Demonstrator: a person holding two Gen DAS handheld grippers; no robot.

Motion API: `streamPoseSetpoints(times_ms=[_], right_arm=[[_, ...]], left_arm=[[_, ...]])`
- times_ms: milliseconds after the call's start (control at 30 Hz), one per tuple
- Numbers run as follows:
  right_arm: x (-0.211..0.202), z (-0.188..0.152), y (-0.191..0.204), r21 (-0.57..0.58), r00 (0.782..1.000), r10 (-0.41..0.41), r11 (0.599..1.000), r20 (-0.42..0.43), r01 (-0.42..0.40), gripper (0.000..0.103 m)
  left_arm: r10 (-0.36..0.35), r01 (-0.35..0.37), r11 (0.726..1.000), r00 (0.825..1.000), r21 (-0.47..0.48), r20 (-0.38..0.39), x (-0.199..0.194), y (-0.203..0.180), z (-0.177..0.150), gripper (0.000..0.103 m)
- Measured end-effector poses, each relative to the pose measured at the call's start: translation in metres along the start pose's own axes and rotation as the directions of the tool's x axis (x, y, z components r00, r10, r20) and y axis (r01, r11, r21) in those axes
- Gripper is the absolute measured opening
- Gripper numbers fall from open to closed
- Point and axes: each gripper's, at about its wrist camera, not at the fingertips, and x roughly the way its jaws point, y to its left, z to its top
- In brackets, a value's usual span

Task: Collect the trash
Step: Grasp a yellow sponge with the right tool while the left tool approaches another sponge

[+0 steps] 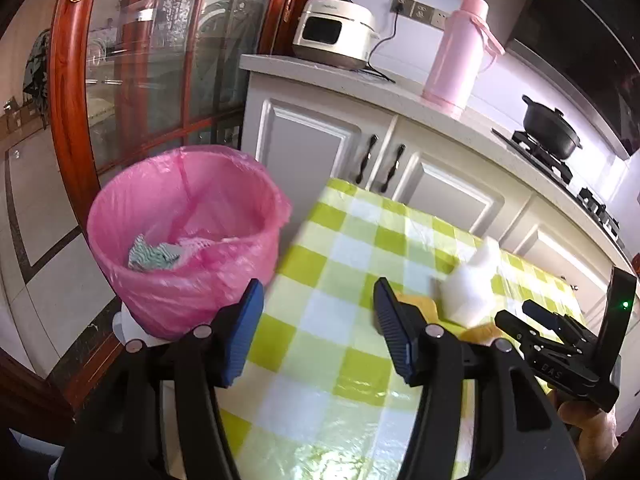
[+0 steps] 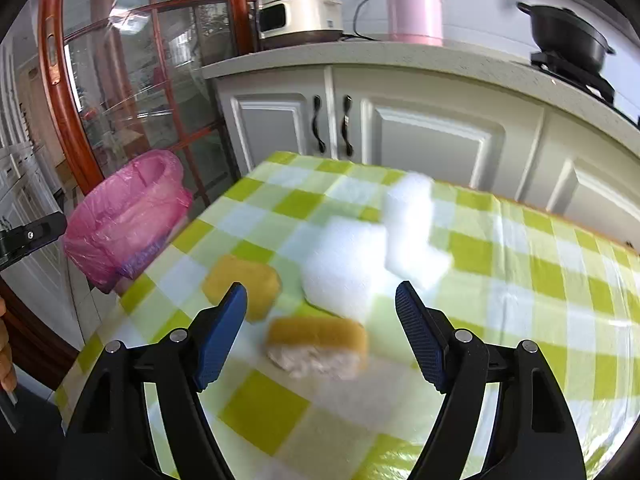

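A pink-lined trash bin (image 1: 182, 236) stands left of the table and holds crumpled scraps (image 1: 154, 258); it also shows in the right wrist view (image 2: 124, 222). My left gripper (image 1: 316, 314) is open and empty over the table's left edge, beside the bin. My right gripper (image 2: 320, 322) is open and empty above two yellow sponge pieces (image 2: 242, 286) (image 2: 320, 344) and two white foam blocks (image 2: 344, 266) (image 2: 412, 228) on the checked tablecloth. The right gripper also shows in the left wrist view (image 1: 532, 322), next to a white block (image 1: 472, 284).
The green-and-white checked table (image 2: 520, 288) stands in front of white kitchen cabinets (image 2: 432, 136). On the counter are a rice cooker (image 1: 334, 32), a pink thermos (image 1: 460, 52) and a black pot (image 1: 552, 130). A red-framed glass door (image 1: 132, 80) is behind the bin.
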Motion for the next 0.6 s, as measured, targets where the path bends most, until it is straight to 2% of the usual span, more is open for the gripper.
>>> streamPoseSetpoints(times_ms=[233,600], right_arm=[[-0.001,-0.012,-0.01,0.018,1.0,0.007,1.0,-0.017,-0.006,0.076],[0.02,-0.022,0.001,-0.005,0.997,0.028,1.0,-0.07,-0.028,0.076]], left_arm=[[-0.006,0.007,1.0,1.0,0.02,-0.026,0.004,-0.015,-0.01,0.058],[0.0,0.001,1.0,0.999,0.029,-0.042,0.009,-0.018,-0.013,0.062]])
